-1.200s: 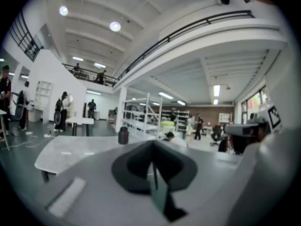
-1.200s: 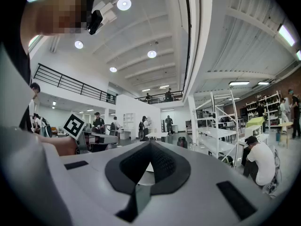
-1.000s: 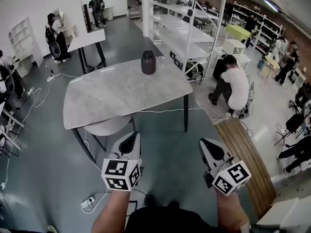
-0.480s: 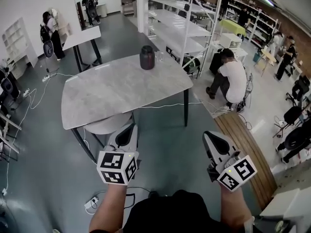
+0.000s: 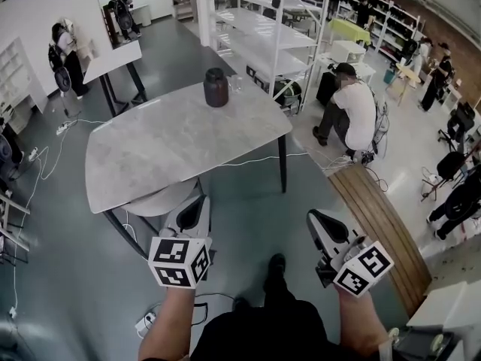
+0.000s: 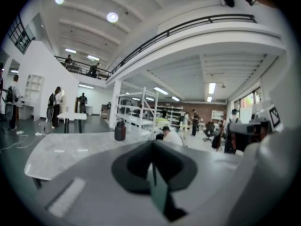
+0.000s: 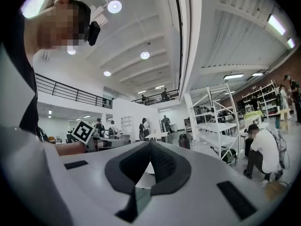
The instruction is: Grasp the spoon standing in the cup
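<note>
Left gripper [image 5: 194, 210]: it was held low in front of the person, well short of the table; in the left gripper view [image 6: 153, 147] its jaws were pressed together with nothing between them.
Table [image 5: 165, 149]: the grey top stood ahead of both tongs, bare apart from two things at its far edge.
Dark cup [image 5: 216, 87]: it stood upright near the far edge, a long reach from either tool, and this was probably the task's cup.
Spoon: no view showed it clearly. The cup was too small and distant to tell a handle above its rim.
Clear glass [image 5: 236, 83]: it stood just beside the cup on the right, so a wide swing from that side risked knocking it.
Right gripper [image 5: 319, 220]: it was also low and away from the table; in the right gripper view [image 7: 149, 147] the pads met at the tip and held nothing.
Step in hand: most likely the walk-up, with the grasp itself not yet begun.
Doing it well: the person needed to come round to the cup's end of the table. The working tongs then had to spread before they reached the rim. The tool should have come down from above along the handle, clear of the glass, closing on the handle without tipping the cup.
</note>
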`<state>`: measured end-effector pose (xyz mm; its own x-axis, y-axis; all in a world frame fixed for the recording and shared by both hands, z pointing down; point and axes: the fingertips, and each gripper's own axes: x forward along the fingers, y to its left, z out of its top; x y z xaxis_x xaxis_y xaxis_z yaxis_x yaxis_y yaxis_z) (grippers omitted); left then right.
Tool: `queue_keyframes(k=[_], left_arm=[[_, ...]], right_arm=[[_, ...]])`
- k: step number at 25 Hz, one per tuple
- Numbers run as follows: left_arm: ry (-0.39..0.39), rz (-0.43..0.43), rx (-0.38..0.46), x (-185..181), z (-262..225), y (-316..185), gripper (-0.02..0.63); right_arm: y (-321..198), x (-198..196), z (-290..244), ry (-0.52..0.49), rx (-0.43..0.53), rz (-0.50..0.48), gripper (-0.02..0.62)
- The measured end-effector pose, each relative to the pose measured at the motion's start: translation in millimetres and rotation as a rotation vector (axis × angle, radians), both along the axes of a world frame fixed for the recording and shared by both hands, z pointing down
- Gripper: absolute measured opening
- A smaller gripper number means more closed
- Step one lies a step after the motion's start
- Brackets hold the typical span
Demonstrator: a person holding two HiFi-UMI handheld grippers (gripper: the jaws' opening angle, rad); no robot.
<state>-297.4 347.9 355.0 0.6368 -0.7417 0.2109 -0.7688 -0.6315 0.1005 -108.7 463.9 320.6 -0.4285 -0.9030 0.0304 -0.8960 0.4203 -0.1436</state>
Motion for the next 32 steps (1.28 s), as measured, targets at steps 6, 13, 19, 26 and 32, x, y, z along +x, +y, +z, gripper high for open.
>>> queue_keyframes(k=[6,13,19,26,32], left_arm=[[-0.024,0.003,-0.012,49,9,-48,0.009],[-0.055,-0.004,-0.026,109,4,-121,0.009],[-0.089,-0.024,-0.023,146,4,-166,0.009],[-0.079,-0.026,-0.039,188,9,-204,0.009],[-0.059,-0.029,-0.035,224,10,-223,0.009]], right_arm=[[-55,52,15,-0.035,-0.027,0.004,-0.006],[-141,108,16,-0.078,-0.034,-0.032,-0.006],[-191,142,30,-0.120,-0.061,-0.074,-0.006],[-222,177,34,-0.119,-0.085,-0.091,-0.006],[-229,214,39,-0.094,-0.102,-0.086,-0.006]])
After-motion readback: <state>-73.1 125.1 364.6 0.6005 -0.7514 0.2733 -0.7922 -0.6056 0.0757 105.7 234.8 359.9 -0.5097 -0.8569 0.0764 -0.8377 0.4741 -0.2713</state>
